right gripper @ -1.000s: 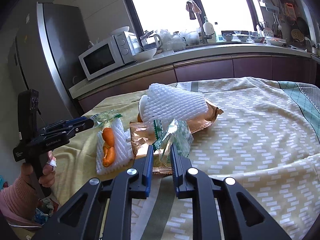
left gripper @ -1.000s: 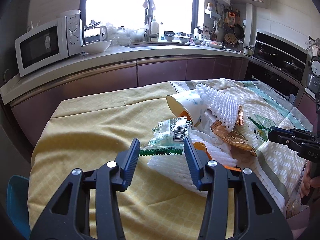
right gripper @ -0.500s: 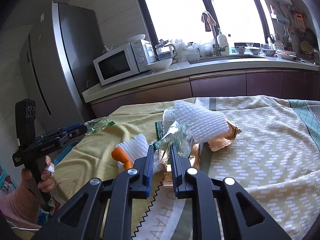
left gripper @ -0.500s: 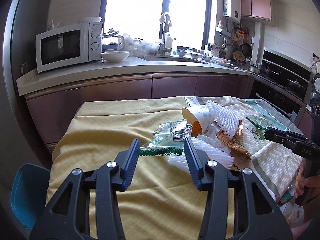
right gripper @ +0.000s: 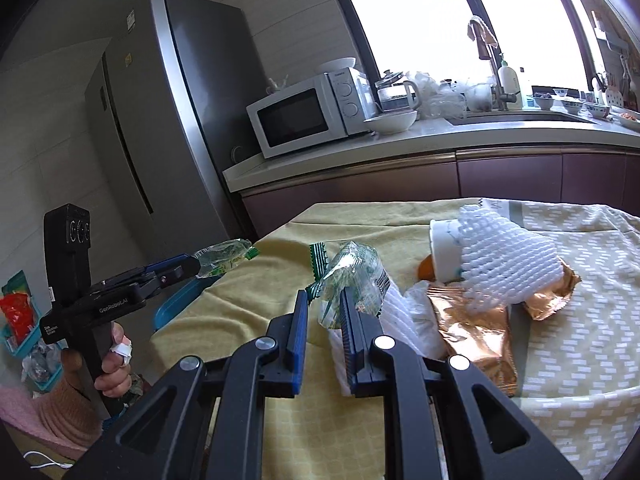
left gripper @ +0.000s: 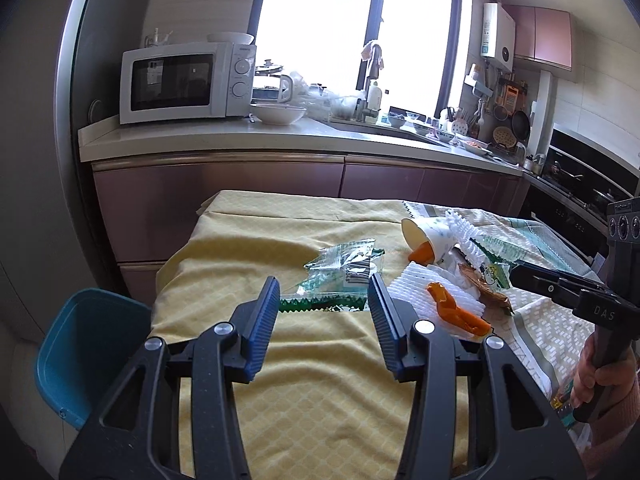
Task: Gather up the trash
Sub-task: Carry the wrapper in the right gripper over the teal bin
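Right tongs (right gripper: 324,300) pinch green wrapper (right gripper: 352,276); left tongs (left gripper: 323,294) gape.

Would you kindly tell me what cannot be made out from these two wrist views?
- Blue bin: left wrist view; the tablecloth and the left gripper hide much of its inside.
- Paper cup: right wrist view; the foam net covers its far end.
- Print on the left-hand wrapper and the right-hand wrapper, each gripped: crumpled and too small to read in either view.
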Tool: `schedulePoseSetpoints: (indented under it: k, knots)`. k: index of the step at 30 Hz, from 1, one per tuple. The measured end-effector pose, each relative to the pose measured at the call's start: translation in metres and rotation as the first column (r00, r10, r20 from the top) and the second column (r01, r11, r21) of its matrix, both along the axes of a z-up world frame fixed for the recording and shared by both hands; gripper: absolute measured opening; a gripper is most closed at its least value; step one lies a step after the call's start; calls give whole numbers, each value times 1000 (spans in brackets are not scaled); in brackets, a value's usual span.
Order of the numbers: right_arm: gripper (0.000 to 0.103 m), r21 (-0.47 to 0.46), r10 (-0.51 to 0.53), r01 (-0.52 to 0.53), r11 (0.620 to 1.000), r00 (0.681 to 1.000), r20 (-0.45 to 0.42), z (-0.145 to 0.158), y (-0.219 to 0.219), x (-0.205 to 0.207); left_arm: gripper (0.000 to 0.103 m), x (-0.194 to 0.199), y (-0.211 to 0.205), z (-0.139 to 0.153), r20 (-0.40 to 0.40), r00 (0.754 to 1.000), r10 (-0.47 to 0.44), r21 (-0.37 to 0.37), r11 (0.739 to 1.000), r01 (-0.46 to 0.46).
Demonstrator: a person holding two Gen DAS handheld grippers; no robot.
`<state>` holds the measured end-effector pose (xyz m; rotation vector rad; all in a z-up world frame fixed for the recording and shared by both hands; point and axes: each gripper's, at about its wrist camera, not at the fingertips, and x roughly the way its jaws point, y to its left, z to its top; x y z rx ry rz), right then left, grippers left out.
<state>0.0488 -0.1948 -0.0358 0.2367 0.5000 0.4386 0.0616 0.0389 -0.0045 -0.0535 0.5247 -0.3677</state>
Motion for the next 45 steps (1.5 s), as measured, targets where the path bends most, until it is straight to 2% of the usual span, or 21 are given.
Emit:
schedulePoseSetpoints:
  k: [9, 23, 33, 45]
  knots:
    - [15, -17, 167, -167, 986, 986, 8, 11, 58, 19, 45, -16, 62, -2, -11, 990, 141, -10, 990, -142]
    - [15, -48, 391, -391, 919, 920, -12, 20, 142, 47, 45, -38, 155, -15, -48, 927, 373, 3, 928, -373]
    - [15, -51, 483, -484, 873, 875, -44, 19, 191, 67, 45, -41, 185, -26, -68, 886, 458, 24, 889, -458]
    - [15, -41, 560, -566, 823, 822, -98, 15, 244, 92, 45, -31, 202, -45, -110, 857, 504, 43, 864, -502]
